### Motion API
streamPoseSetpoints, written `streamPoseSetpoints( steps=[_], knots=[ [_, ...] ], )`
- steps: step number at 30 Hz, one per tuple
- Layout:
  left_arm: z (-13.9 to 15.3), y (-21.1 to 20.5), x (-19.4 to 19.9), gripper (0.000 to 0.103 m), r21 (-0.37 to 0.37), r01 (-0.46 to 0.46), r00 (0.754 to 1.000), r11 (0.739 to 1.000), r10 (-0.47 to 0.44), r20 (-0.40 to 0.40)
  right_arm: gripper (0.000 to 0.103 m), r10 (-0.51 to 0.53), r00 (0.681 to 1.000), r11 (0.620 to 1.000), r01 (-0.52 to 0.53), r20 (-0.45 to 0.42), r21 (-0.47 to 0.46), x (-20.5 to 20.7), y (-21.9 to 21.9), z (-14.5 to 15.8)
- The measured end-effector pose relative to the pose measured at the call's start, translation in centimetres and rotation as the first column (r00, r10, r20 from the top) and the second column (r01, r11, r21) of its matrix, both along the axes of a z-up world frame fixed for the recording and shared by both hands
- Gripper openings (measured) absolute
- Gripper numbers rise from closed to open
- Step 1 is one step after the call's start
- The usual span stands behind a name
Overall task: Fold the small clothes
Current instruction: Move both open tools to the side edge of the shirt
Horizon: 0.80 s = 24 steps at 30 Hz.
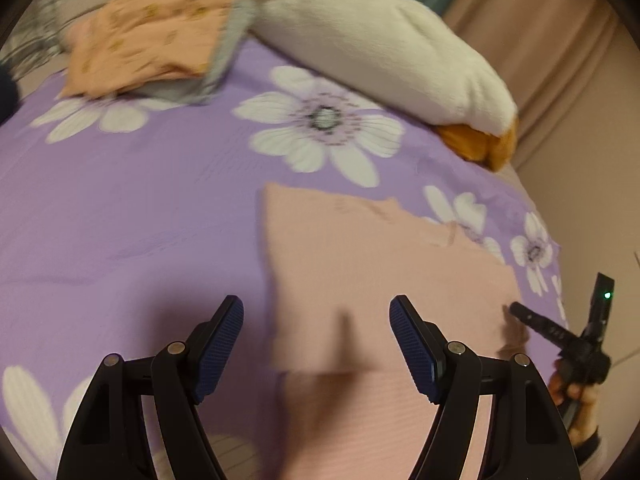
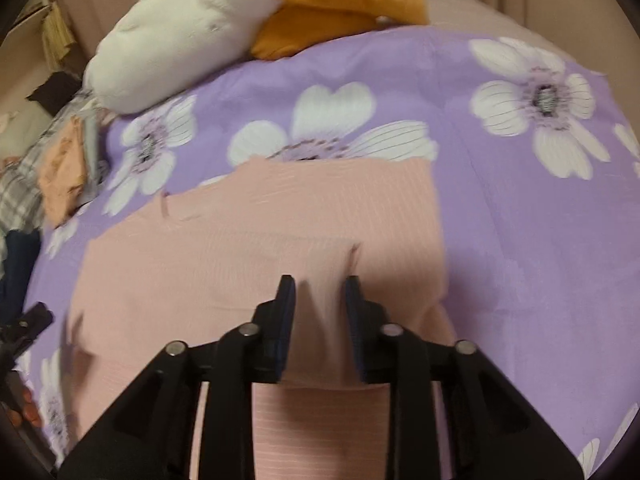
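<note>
Purple flowered bed (image 1: 140, 208) holds a pink garment (image 2: 256, 232) spread flat. Left claw (image 1: 316, 340) hovers released above it; right claw (image 2: 320, 308) straddles a fabric ridge, not clenched. That pinch may slip, spoiling the fold.

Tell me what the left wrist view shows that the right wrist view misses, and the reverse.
Left only: the folded peach pile seen clearly on grey cloth, the left hand-held gripper open over the pink garment's edge, and the right hand-held gripper at that garment's corner.

Right only: the right hand-held gripper's narrow gap with pink fabric between the fingers, and a cardboard box.

Both: the pink garment, purple flowered sheet, white and orange plush toy.
</note>
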State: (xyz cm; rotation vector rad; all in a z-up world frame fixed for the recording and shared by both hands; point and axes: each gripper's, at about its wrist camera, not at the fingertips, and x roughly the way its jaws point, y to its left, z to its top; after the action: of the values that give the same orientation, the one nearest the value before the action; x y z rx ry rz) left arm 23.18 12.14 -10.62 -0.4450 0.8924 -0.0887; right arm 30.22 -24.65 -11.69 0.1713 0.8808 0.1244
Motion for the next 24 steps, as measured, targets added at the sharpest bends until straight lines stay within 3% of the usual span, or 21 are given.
streamPoseSetpoints(
  steps=[4, 8, 10, 13, 15, 18, 24],
  knots=[
    [-0.5, -2.2, 1.3, 0.075, 0.029, 0.073, 0.997, 0.997, -0.073, -0.001, 0.027, 0.075, 0.997, 0.990, -0.077, 0.021, 0.122, -0.9, -0.2, -0.2],
    [-2.6, -3.2, 1.5, 0.069, 0.068, 0.091, 0.995, 0.994, -0.088, -0.047, 0.021, 0.110, 0.992, 0.993, -0.108, -0.063, 0.036, -1.0, 0.6, -2.4],
    [-4.0, -3.2, 1.5, 0.069, 0.074, 0.094, 0.992, 0.993, -0.087, -0.093, 0.020, 0.113, 0.992, 0.993, -0.110, -0.059, 0.044, -1.2, 0.0, -2.5],
    [-3.6, -2.9, 0.4, 0.069, 0.088, 0.095, 0.993, 0.992, -0.088, -0.084, 0.027, 0.091, 0.994, 0.993, -0.086, -0.068, 0.075, -2.3, -1.0, -1.4],
    [-2.5, -2.4, -0.9, 0.069, 0.046, 0.095, 0.993, 0.994, -0.092, -0.071, 0.028, 0.096, 0.994, 0.989, -0.089, -0.056, 0.116, -3.9, -2.1, -0.6],
    [-1.6, -1.3, -3.7, 0.072, -0.007, 0.090, 0.994, 0.996, -0.090, -0.058, 0.052, 0.096, 0.994, 0.983, -0.086, -0.052, 0.161, -6.8, -3.9, 0.0],
    [-3.6, 0.0, -8.9, 0.074, -0.181, 0.090, 0.986, 0.979, -0.113, -0.122, 0.056, 0.043, 0.993, 0.963, -0.011, -0.112, 0.271, -13.4, -9.2, -1.5]
  ],
)
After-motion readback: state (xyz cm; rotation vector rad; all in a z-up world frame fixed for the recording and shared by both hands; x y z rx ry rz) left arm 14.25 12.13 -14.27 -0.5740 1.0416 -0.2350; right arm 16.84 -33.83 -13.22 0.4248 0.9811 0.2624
